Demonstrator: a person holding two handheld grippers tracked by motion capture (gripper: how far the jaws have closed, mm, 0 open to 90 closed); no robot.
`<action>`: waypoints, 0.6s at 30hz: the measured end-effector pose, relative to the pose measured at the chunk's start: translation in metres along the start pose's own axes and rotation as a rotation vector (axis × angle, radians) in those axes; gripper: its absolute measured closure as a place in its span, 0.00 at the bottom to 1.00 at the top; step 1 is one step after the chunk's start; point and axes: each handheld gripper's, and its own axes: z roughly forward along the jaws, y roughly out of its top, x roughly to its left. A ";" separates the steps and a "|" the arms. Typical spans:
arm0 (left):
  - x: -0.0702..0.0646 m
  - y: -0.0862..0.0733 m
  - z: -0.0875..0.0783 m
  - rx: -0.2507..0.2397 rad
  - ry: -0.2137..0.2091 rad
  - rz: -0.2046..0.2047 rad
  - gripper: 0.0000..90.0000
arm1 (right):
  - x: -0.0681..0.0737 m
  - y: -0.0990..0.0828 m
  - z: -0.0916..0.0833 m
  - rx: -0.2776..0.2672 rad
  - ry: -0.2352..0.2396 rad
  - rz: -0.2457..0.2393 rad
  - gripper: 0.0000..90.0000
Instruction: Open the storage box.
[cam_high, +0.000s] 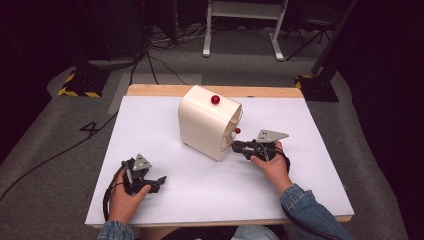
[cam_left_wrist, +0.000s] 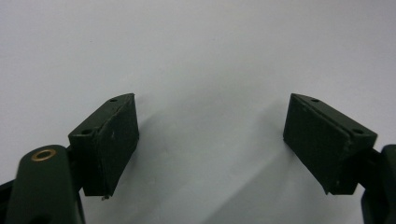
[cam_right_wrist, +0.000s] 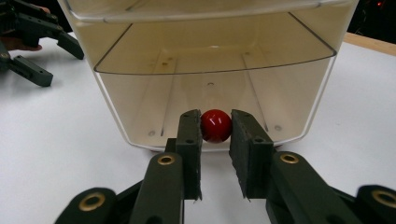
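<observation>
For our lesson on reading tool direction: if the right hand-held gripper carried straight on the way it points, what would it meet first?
The right hand-held gripper is already shut on the red knob; just behind it probably comes the clear door of the cream box.

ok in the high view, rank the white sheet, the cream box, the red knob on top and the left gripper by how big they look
1. white sheet
2. cream box
3. left gripper, nearer the camera, so its rank says little about true size
4. red knob

Cream box (cam_right_wrist: 210, 70) top cut off by right gripper view's upper edge; drawer front behind red knob (cam_right_wrist: 216, 125) hidden.
</observation>
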 end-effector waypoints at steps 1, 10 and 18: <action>0.000 0.000 0.000 0.000 0.000 0.000 0.21 | 0.000 0.000 0.000 0.000 -0.001 0.001 0.83; 0.000 0.000 0.000 0.003 0.001 0.001 0.21 | 0.004 0.001 -0.003 -0.017 -0.024 -0.002 0.83; 0.000 0.001 0.000 0.005 0.005 0.005 0.21 | 0.005 0.000 -0.019 -0.016 -0.032 0.003 0.83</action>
